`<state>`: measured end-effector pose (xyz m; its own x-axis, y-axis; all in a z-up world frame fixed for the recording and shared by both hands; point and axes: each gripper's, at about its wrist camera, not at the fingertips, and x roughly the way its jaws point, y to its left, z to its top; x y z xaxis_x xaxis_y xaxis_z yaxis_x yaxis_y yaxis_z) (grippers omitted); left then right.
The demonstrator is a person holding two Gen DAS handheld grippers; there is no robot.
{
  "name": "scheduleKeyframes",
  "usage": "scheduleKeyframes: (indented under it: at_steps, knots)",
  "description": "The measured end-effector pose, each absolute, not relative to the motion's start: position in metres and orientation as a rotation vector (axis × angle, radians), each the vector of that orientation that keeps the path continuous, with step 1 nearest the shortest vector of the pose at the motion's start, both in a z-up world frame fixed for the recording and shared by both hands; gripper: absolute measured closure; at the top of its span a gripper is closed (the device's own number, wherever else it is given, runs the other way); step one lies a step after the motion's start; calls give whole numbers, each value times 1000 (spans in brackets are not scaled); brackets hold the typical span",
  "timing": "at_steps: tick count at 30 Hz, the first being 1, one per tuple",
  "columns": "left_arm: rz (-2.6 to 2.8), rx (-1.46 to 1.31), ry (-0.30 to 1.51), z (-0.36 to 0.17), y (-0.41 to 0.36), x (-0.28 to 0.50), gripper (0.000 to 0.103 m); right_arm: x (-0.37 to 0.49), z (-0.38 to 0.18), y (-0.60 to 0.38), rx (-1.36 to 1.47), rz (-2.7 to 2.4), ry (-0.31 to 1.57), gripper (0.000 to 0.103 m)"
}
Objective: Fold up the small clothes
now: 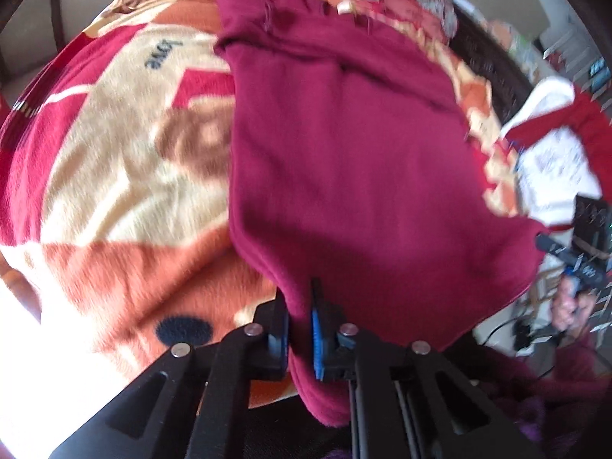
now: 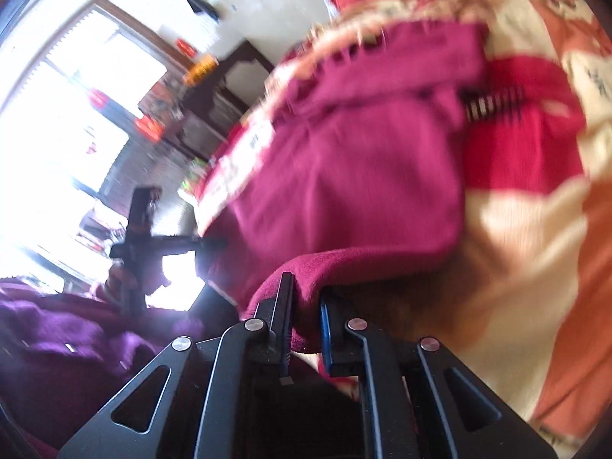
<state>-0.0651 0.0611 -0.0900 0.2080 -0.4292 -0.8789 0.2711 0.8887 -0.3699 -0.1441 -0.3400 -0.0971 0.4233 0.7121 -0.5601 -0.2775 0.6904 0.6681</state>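
Left wrist view: the left gripper (image 1: 302, 329) is clamped on the near hem of a maroon fleece garment (image 1: 355, 176), which drapes away over the patterned orange, cream and red blanket (image 1: 114, 176). Soft, thick fabric, seams showing at its far end. Right wrist view: the right gripper (image 2: 304, 319) pinches another near edge of the garment (image 2: 363, 176), lifted and slightly bunched.

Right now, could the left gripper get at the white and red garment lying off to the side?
Probably not as things stand: the left gripper is shut on the maroon garment's edge, and the white and red garment lies beyond that cloth's far side.
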Motion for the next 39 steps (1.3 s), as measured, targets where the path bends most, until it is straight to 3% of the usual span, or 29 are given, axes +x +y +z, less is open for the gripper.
scheduleKeyframes:
  at_steps: [14,25,26,31,32,33,35,39]
  knots:
    - [-456,-195,993,0,36,80,95,-5,-32,-374,466,483,716,103]
    - [-323,-200,1021,-56,-4,223,91,141,-85,-410,539,280,823,103]
    - [-337,-211,1029,-60,-3,230,87,150,-93,-409,537,259,843,103]
    - [-440,-258,1032,-53,8,235,63,145,-86,-425,522,190,761,77]
    - [-445,-257,1029,-48,9,232,54,138,-81,-429,523,173,747,76]
    - [-420,-238,1001,-42,12,229,33,128,-75,-432,520,148,727,76]
    - [-360,-236,901,-26,22,221,14,113,-68,-426,505,195,690,78]
    - [-326,-300,830,-15,37,218,9,111,-66,-378,344,293,724,83]
